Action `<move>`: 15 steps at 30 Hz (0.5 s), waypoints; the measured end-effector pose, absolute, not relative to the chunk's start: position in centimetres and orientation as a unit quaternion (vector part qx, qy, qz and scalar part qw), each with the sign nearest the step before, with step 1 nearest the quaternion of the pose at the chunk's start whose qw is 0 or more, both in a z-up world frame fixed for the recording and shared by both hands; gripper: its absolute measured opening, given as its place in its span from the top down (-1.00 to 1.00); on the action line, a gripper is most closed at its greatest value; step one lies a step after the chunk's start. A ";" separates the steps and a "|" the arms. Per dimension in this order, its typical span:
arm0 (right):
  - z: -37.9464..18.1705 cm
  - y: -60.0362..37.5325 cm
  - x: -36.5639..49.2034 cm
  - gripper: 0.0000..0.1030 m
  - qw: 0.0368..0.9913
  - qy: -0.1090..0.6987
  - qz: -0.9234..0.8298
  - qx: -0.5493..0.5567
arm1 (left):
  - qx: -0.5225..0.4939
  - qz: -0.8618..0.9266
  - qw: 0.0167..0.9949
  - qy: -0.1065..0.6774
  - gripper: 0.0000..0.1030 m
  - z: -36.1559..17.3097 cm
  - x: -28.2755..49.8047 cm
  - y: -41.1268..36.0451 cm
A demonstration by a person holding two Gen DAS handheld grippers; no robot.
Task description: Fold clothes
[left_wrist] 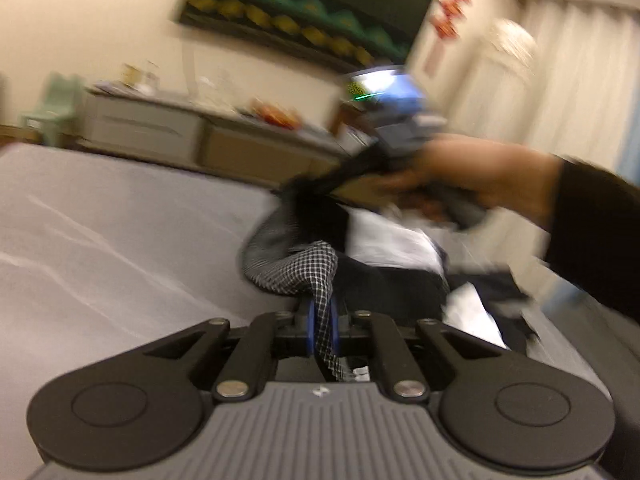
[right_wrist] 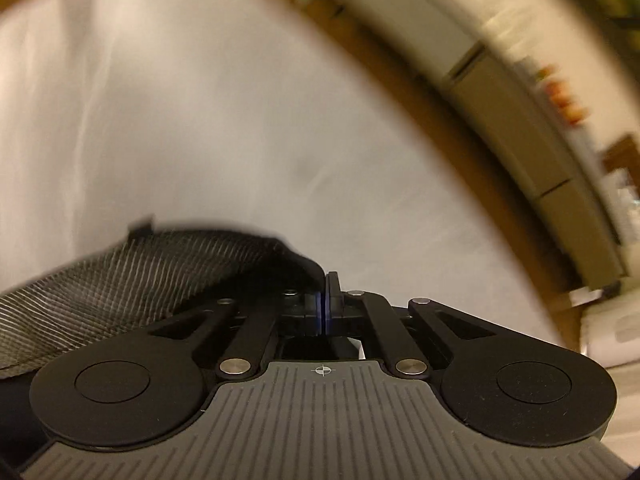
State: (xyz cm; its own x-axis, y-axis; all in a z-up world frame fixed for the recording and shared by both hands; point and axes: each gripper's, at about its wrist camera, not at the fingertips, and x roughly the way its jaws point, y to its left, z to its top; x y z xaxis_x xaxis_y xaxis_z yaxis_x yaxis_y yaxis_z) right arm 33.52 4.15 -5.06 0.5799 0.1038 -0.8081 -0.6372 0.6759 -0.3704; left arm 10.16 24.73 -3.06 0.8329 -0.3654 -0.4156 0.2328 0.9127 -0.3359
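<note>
A black-and-white checked garment (left_wrist: 296,268) hangs above the grey bed (left_wrist: 100,240). My left gripper (left_wrist: 322,320) is shut on a pinched strip of the checked cloth between its blue pads. In the left wrist view the right gripper (left_wrist: 356,164), held in a hand, is shut on the garment's dark far end, higher up. In the right wrist view my right gripper (right_wrist: 325,300) has its jaws pressed together, and the checked garment (right_wrist: 120,276) drapes over its left side. That view is blurred by motion.
A pile of black and white clothes (left_wrist: 420,264) lies on the bed to the right. A low grey cabinet (left_wrist: 160,128) runs along the far wall under a framed picture (left_wrist: 300,12). Curtains (left_wrist: 580,80) hang at the right. The bed's edge and brown floor (right_wrist: 440,128) show in the right wrist view.
</note>
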 end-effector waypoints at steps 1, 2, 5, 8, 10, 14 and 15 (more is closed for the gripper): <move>-1.7 4.6 32.6 0.99 0.843 0.368 0.228 -0.320 | -0.146 -0.115 0.955 0.230 0.85 -2.6 10.5 26.3; 1.6 5.0 31.7 0.99 0.860 0.336 0.231 -0.305 | -0.156 -0.068 0.960 0.223 0.85 -2.5 11.0 27.9; 7.7 9.3 30.4 0.86 0.899 0.282 0.253 -0.219 | -0.190 0.069 0.952 0.229 0.83 -3.4 12.7 32.2; 8.3 13.6 28.8 -0.31 0.899 0.285 0.307 -0.132 | -0.224 0.148 0.929 0.253 0.78 -5.1 12.8 35.1; 8.6 13.0 26.8 -0.37 0.899 0.278 0.308 -0.141 | -0.228 0.163 0.926 0.254 0.69 -5.4 11.9 35.4; 7.4 5.8 23.5 -0.54 0.918 0.277 0.246 -0.141 | -0.202 0.156 0.939 0.231 0.63 -4.7 10.6 33.8; 6.4 3.1 22.8 -0.54 0.922 0.287 0.221 -0.136 | -0.199 0.141 0.942 0.230 0.63 -4.6 10.6 33.2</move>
